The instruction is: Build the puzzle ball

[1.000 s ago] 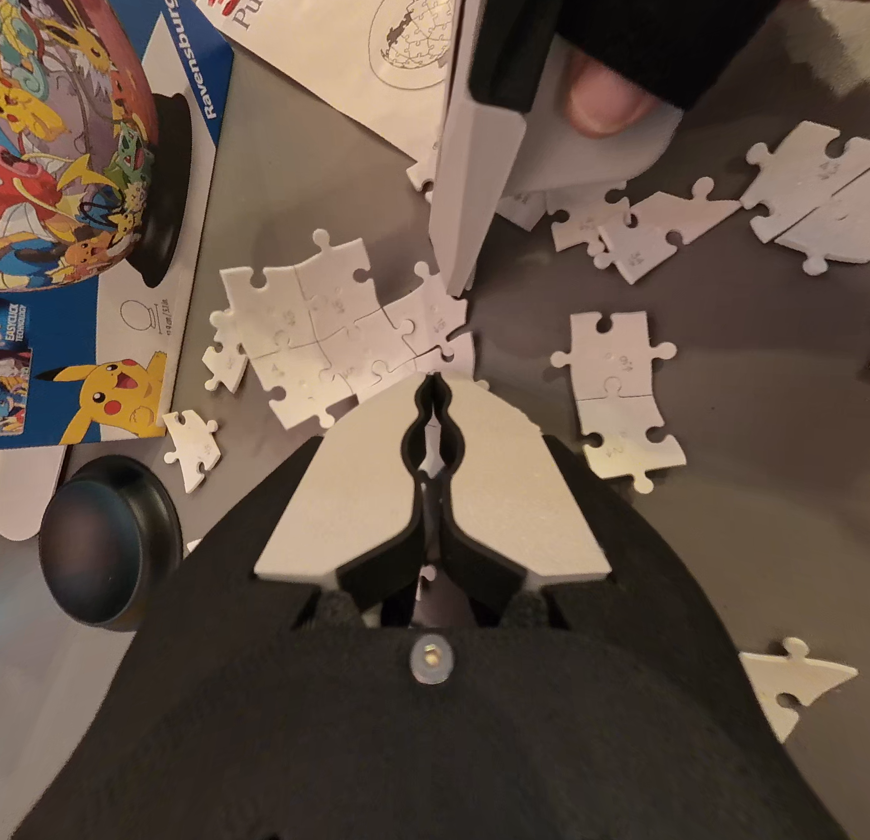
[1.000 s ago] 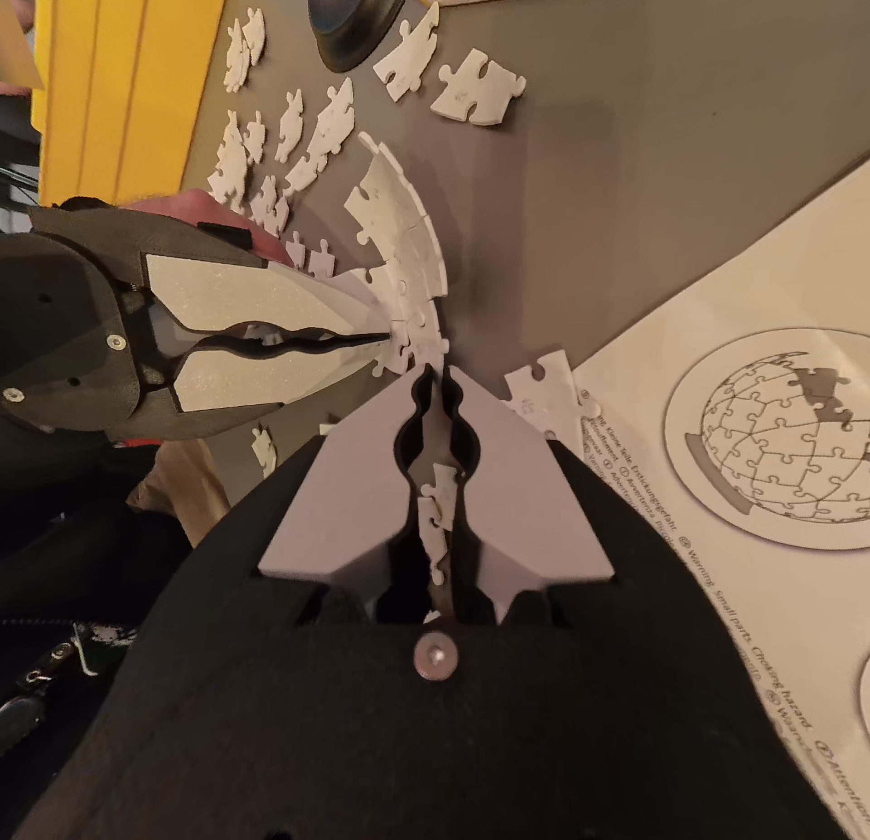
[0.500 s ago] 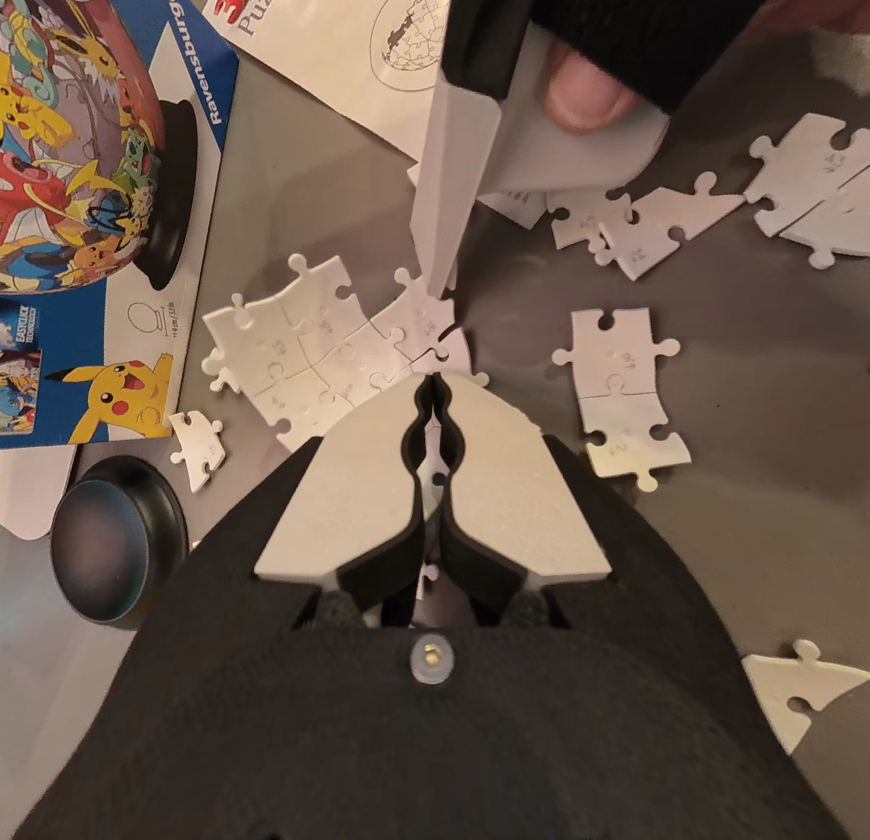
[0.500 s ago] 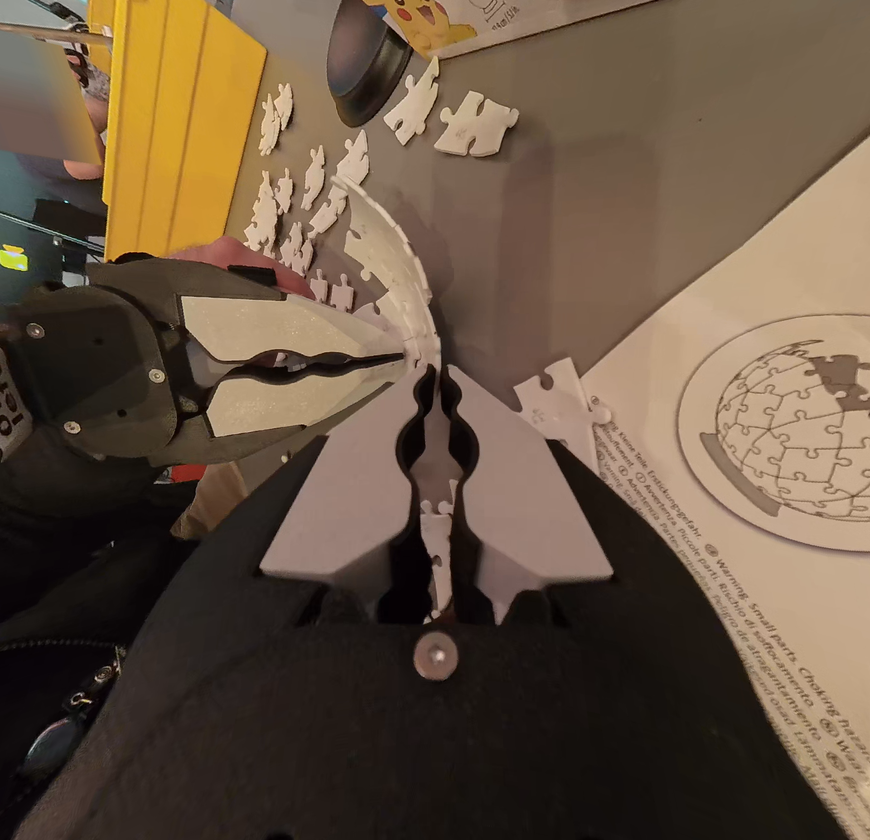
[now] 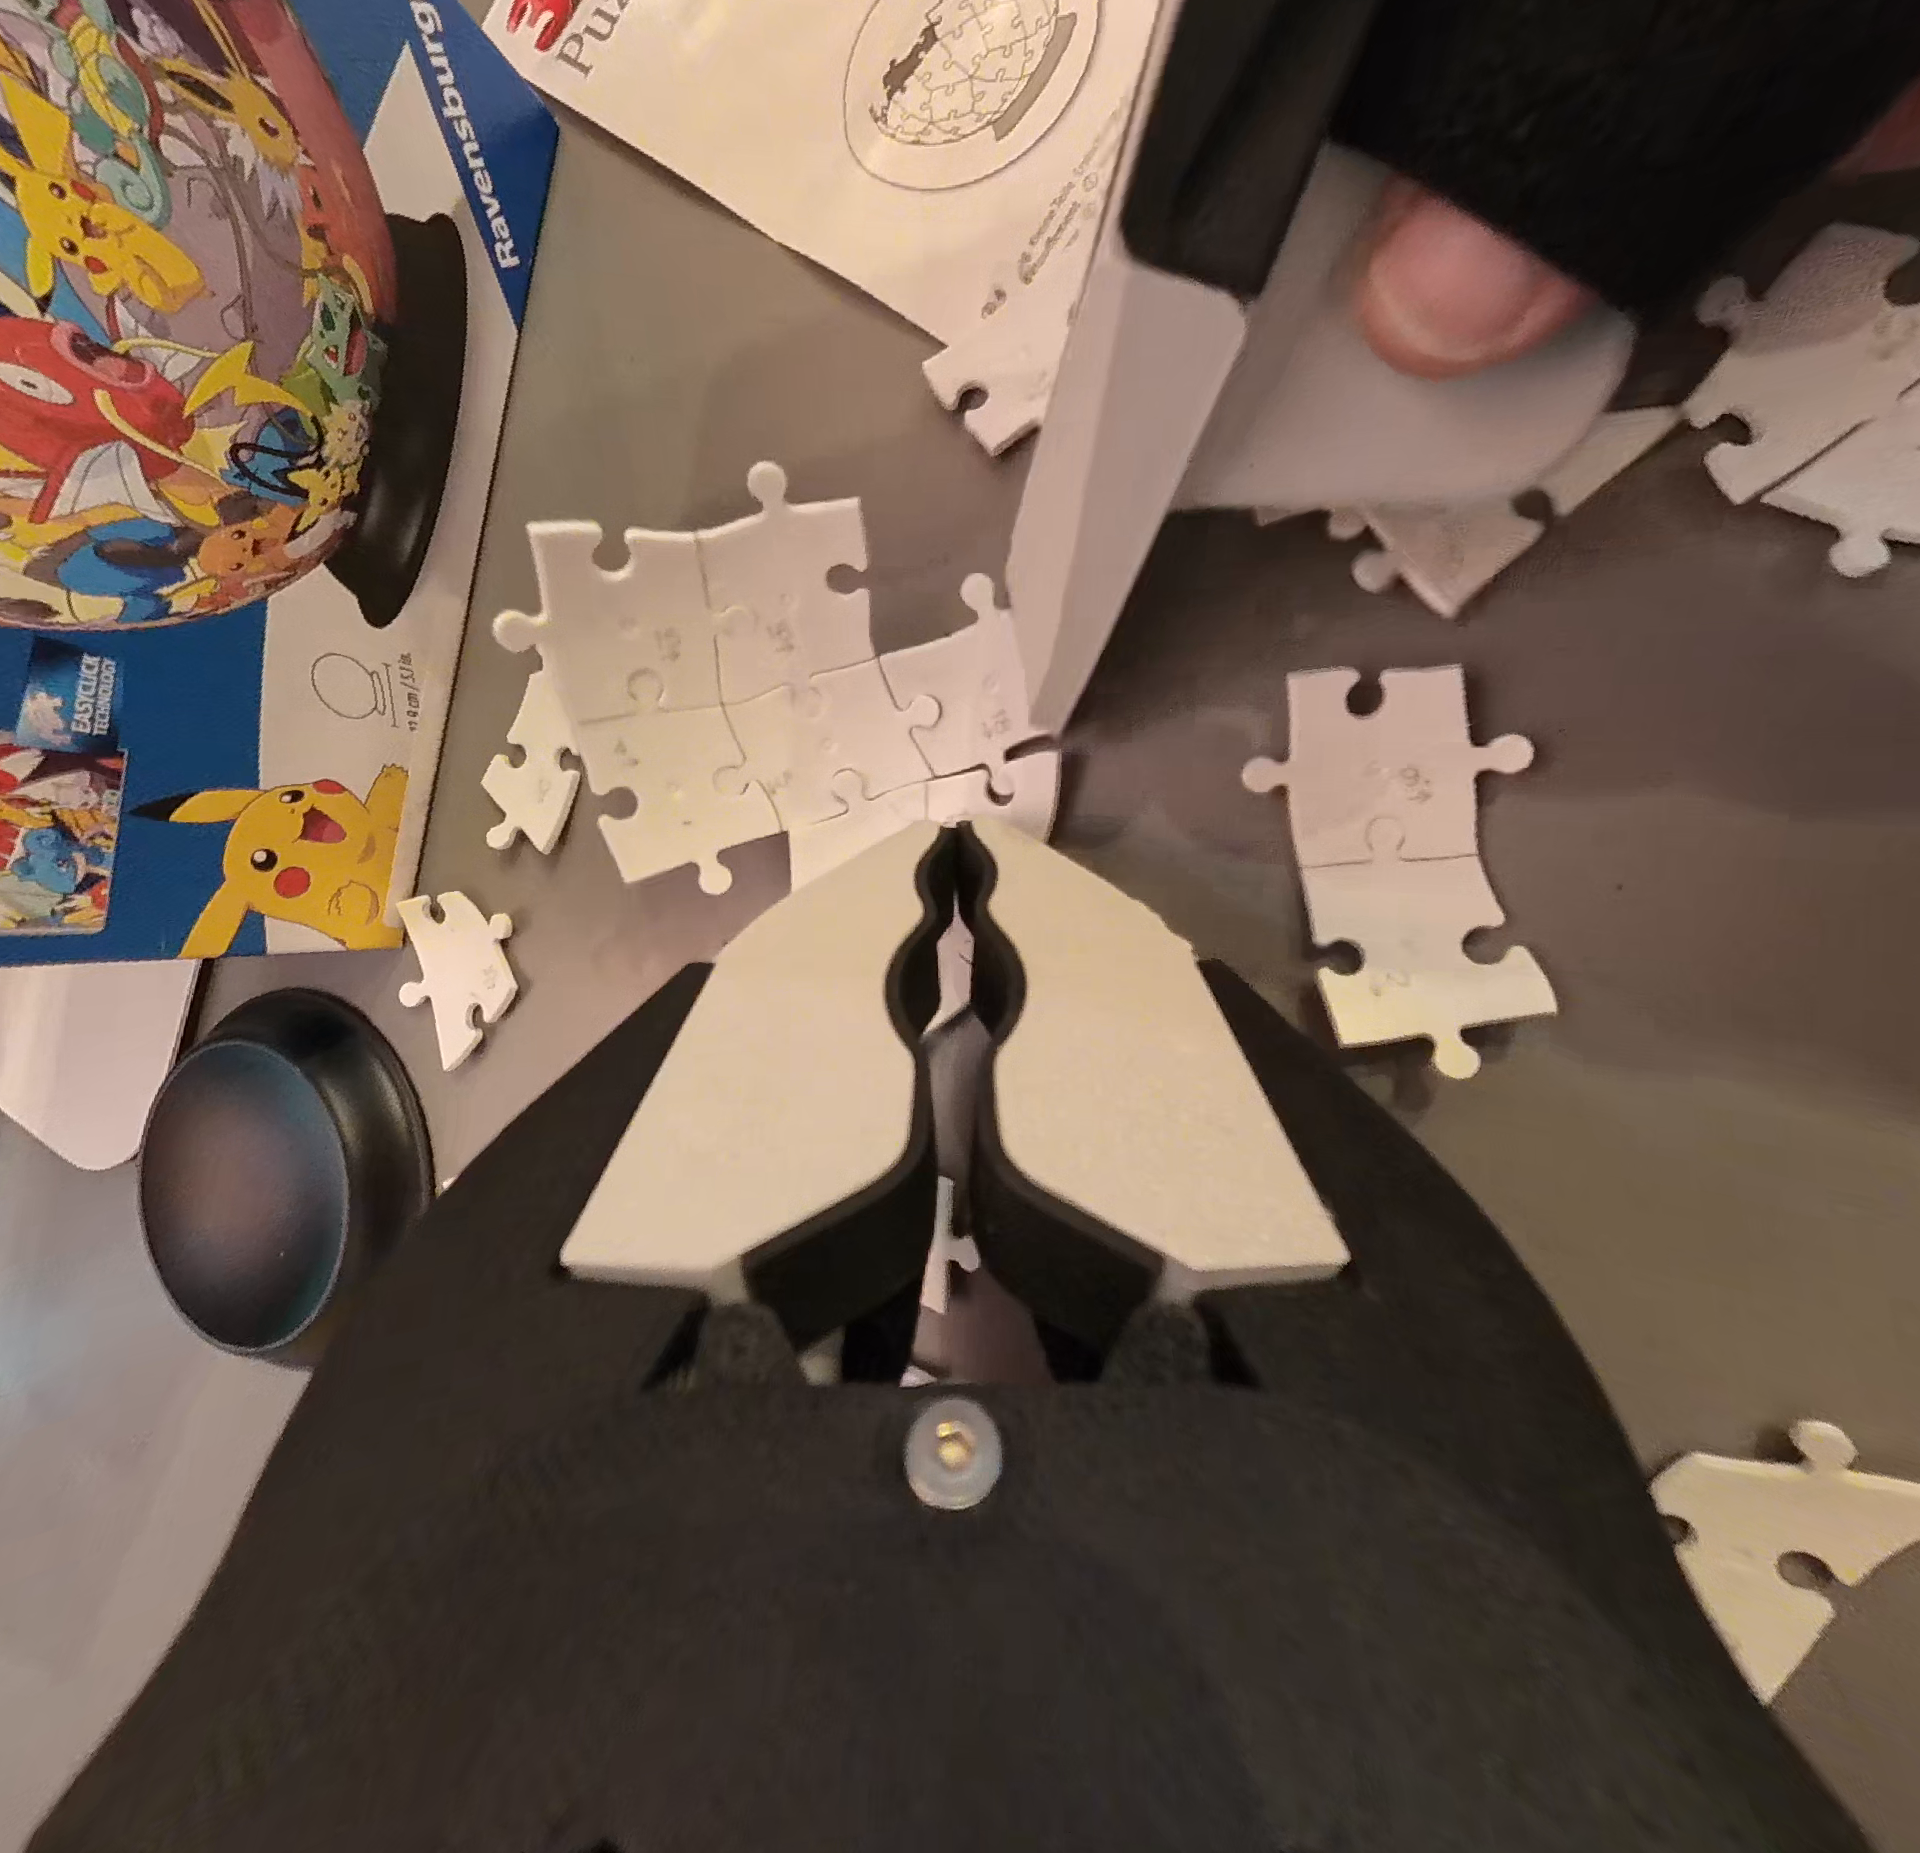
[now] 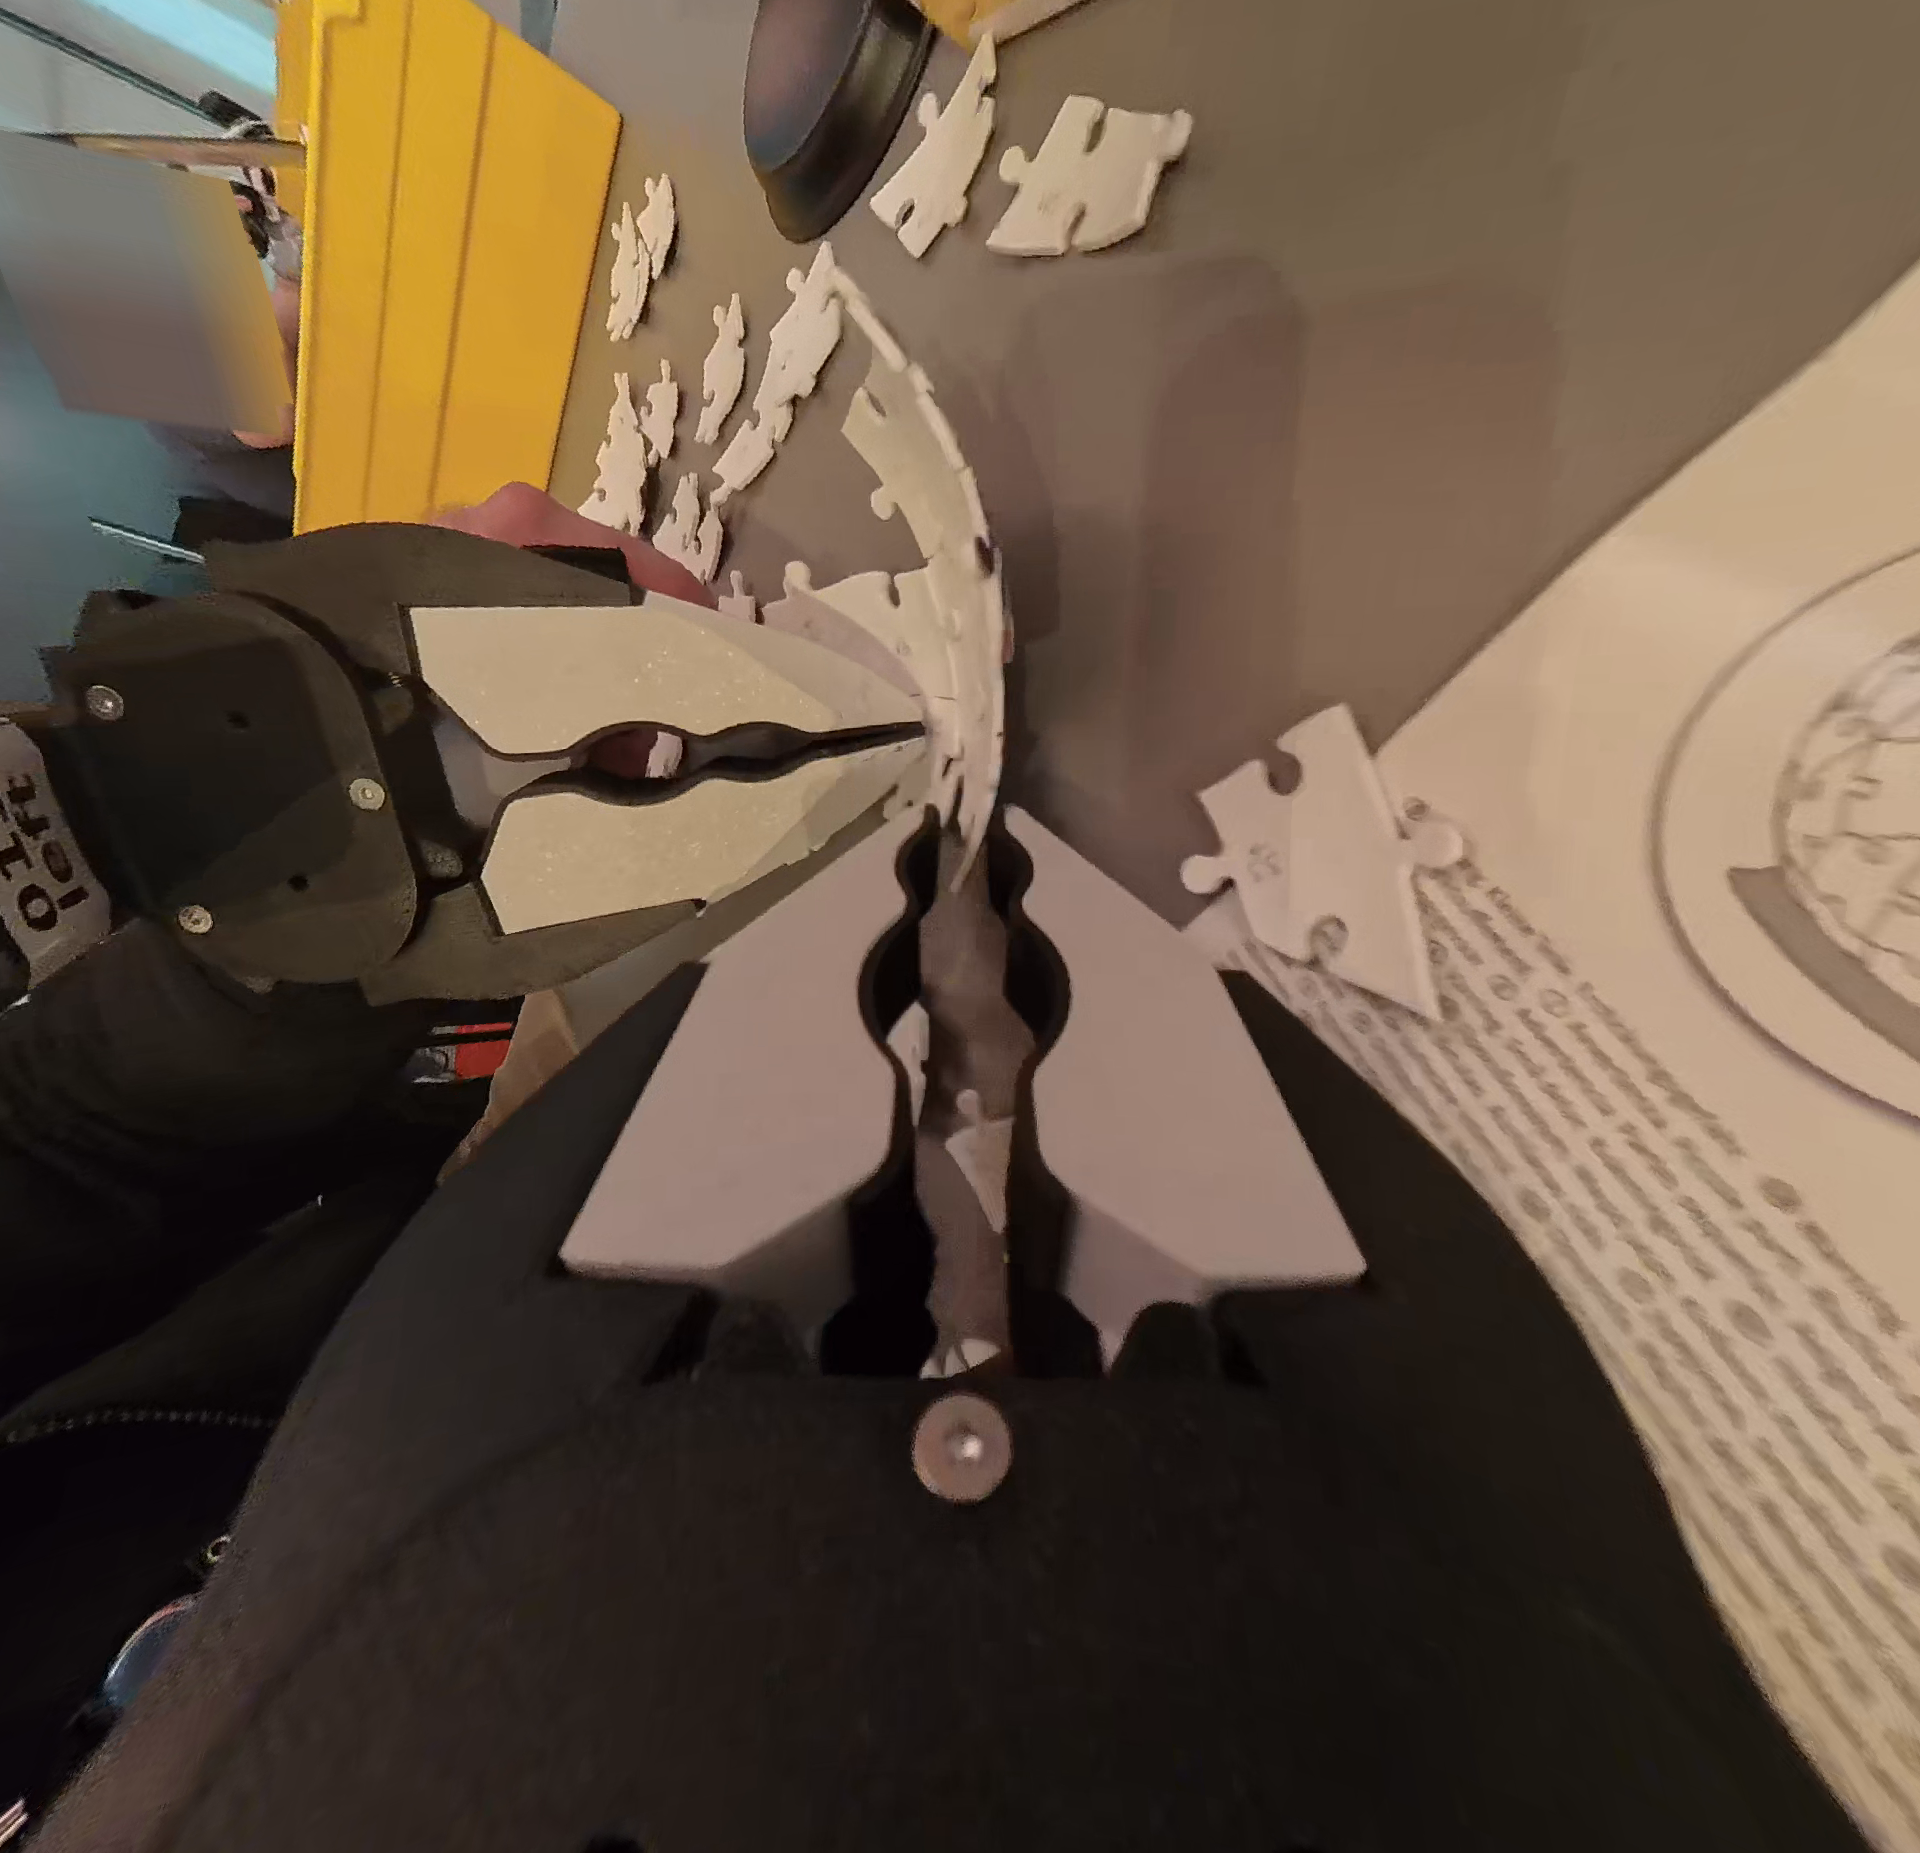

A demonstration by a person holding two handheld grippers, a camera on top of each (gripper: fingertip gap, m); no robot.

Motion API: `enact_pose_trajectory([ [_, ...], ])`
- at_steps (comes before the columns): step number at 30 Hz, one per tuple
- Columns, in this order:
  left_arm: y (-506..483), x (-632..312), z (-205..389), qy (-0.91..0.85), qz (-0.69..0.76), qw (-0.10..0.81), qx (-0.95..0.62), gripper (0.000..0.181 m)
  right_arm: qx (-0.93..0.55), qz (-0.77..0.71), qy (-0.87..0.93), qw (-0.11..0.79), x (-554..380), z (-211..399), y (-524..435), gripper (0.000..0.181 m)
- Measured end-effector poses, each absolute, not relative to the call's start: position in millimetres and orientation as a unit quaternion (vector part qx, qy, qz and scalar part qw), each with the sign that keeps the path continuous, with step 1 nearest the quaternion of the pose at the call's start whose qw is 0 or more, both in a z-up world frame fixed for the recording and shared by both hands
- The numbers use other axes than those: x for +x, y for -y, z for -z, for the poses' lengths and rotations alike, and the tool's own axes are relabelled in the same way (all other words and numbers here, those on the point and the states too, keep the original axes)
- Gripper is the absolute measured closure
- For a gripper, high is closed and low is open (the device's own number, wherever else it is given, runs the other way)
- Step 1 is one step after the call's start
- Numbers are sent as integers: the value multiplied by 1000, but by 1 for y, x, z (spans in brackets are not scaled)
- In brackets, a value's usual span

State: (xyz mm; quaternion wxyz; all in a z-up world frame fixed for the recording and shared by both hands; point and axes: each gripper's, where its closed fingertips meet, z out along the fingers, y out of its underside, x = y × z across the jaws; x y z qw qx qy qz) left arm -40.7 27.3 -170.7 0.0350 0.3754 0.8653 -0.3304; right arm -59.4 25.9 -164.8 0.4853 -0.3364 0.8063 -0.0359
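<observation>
On the grey table (image 5: 1714,764), loose white pieces (image 5: 1403,847) surround both grippers.

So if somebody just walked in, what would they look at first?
Probably the curved white puzzle patch in the middle, lifted off the grey table, with the left claw shut on its near edge and the right claw touching its far corner. Next, the colourful cartoon puzzle box lying at the left.

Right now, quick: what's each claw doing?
Left claw: shut on the joined puzzle section.
Right claw: slightly open, the section's edge between its tips, not clamped.
</observation>
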Motion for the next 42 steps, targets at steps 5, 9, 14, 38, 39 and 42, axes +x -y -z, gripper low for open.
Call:
enact_pose_trajectory([
  [5,-27,-40,171,-864,333,39,375,181,-336,46,-809,480,-55,166,-25,177],
  [9,-27,-40,171,-864,333,40,375,181,-310,33,-812,494,-54,166,-24,179],
  [14,-27,-41,170,-863,338,41,374,181,-301,30,-815,494,-53,167,-22,180],
  [38,-35,-37,170,-858,340,19,386,181,-284,17,-814,507,-46,167,-26,181],
  [39,-35,-37,170,-857,340,22,387,181,-285,17,-814,505,-46,167,-26,180],
  [42,-34,-37,170,-854,346,30,388,181,-291,22,-817,498,-45,167,-27,180],
])
